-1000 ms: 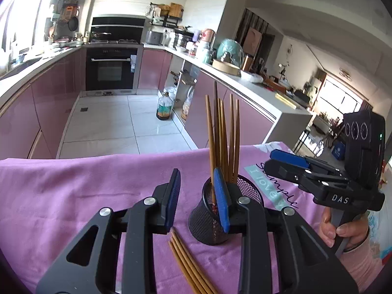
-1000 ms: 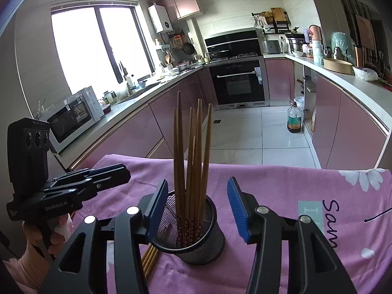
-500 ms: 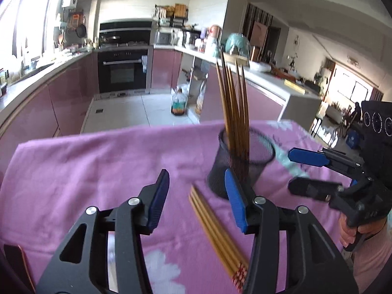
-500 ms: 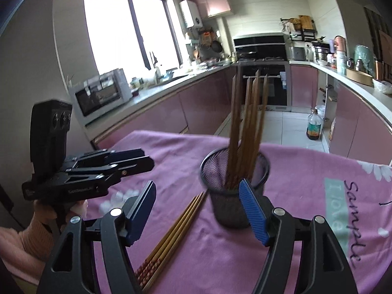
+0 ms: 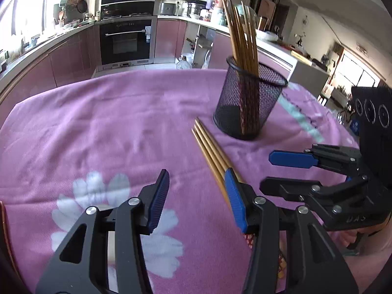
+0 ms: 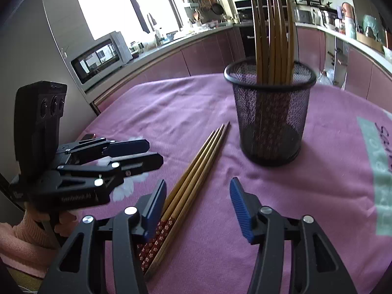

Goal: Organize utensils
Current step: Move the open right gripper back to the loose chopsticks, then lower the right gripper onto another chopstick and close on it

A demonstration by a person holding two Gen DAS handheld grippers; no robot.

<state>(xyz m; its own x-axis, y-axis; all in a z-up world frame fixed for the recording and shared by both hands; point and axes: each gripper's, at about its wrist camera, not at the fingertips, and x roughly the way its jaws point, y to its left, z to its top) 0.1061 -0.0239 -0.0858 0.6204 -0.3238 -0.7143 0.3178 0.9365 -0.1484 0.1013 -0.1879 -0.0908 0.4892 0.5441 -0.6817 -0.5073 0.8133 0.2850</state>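
A black mesh cup (image 5: pixel 247 103) stands upright on the purple tablecloth (image 5: pixel 110 122) with several wooden chopsticks (image 5: pixel 241 29) upright in it; it also shows in the right wrist view (image 6: pixel 269 112). Several loose chopsticks (image 5: pixel 212 153) lie flat together on the cloth in front of the cup, red patterned ends toward me (image 6: pixel 193 183). My left gripper (image 5: pixel 197 196) is open and empty, its right finger over the loose chopsticks. My right gripper (image 6: pixel 198 203) is open and empty, its left finger beside the same chopsticks.
The table's far edge drops to a tiled kitchen floor (image 5: pixel 127 67). Pink cabinets and a built-in oven (image 5: pixel 125 41) stand behind. A microwave (image 6: pixel 100 56) sits on the left counter. A dark object (image 5: pixel 3 220) lies at the cloth's left edge.
Both grippers have pulled back from the mesh cup and tilted down toward the cloth. The loose chopsticks now lie near both sets of fingers. Both stay open.
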